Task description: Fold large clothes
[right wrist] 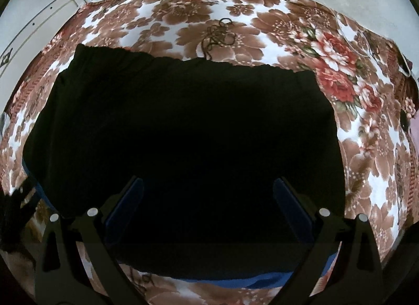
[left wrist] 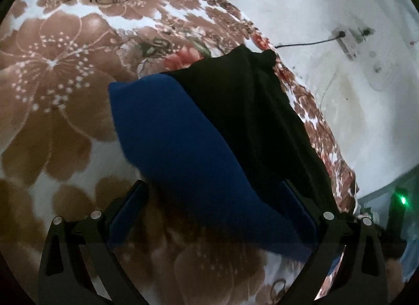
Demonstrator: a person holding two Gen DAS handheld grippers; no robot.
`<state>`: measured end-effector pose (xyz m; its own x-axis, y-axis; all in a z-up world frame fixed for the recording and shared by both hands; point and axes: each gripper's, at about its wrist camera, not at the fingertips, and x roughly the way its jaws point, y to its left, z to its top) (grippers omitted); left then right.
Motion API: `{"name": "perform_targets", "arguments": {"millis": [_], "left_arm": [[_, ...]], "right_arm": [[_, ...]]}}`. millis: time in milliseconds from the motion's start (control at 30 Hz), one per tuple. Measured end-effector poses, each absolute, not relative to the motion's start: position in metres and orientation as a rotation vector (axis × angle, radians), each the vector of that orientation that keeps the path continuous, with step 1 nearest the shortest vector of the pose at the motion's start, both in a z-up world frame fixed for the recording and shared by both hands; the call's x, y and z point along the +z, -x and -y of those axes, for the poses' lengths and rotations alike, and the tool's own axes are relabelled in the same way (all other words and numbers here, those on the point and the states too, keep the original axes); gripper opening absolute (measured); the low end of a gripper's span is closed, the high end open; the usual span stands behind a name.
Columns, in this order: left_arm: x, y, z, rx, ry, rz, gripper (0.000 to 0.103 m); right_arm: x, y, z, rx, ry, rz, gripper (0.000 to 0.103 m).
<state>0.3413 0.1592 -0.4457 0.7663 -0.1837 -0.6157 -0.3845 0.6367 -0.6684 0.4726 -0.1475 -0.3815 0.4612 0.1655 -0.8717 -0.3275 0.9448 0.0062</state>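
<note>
The left hand-held gripper [left wrist: 213, 200] hung wide apart over the blue and black cloth [left wrist: 199, 132] on the flowery bed [left wrist: 60, 74]. The right hand-held gripper [right wrist: 208, 197] was apart too; its view showed mostly black.

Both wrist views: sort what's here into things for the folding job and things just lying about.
For the job:
black garment
blue garment
left tool
right tool

Lying about:
floral blanket
dark tangled thread
wall socket
black cable

no readable text, labels or numbers anywhere
</note>
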Motion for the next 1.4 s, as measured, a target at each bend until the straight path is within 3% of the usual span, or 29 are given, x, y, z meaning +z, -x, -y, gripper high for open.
{"name": "perform_targets", "arguments": {"millis": [300, 533, 733, 833, 933, 1033, 1100, 1200, 1300, 1333, 1400], "left_arm": [[-0.456, -0.389, -0.170, 0.062, 0.928, -0.689, 0.098], [-0.414, -0.397, -0.167, 0.013, 0.855, -0.581, 0.098], [-0.457, -0.400, -0.163, 0.110, 0.795, -0.694, 0.097], [-0.444, -0.409, -0.154, 0.116, 0.745, -0.707, 0.097], [-0.412, -0.414, -0.157, 0.029, 0.791, -0.583, 0.093], [-0.425, -0.426, -0.159, 0.041, 0.791, -0.600, 0.093], [-0.457, -0.433, -0.165, 0.086, 0.815, -0.698, 0.084], [-0.454, -0.433, -0.164, 0.087, 0.795, -0.695, 0.077], [-0.455, -0.431, -0.174, 0.037, 0.933, -0.723, 0.060], [-0.458, -0.429, -0.180, 0.026, 0.992, -0.702, 0.050], [-0.460, -0.431, -0.179, 0.032, 0.988, -0.697, 0.042]], "right_arm": [[-0.389, -0.474, 0.147, 0.282, 0.169, -1.068, 0.098], [-0.394, -0.474, 0.144, 0.264, 0.176, -1.069, 0.098], [-0.396, -0.480, 0.137, 0.226, 0.174, -1.071, 0.098], [-0.395, -0.483, 0.128, 0.208, 0.205, -1.059, 0.098], [-0.394, -0.488, 0.122, 0.199, 0.211, -1.052, 0.098], [-0.397, -0.494, 0.115, 0.186, 0.217, -1.059, 0.098], [-0.398, -0.498, 0.109, 0.177, 0.212, -1.074, 0.098], [-0.394, -0.499, 0.102, 0.178, 0.211, -1.061, 0.098], [-0.398, -0.499, 0.097, 0.152, 0.232, -1.073, 0.098], [-0.401, -0.500, 0.096, 0.140, 0.225, -1.084, 0.098], [-0.403, -0.502, 0.094, 0.110, 0.234, -1.091, 0.098]]}}
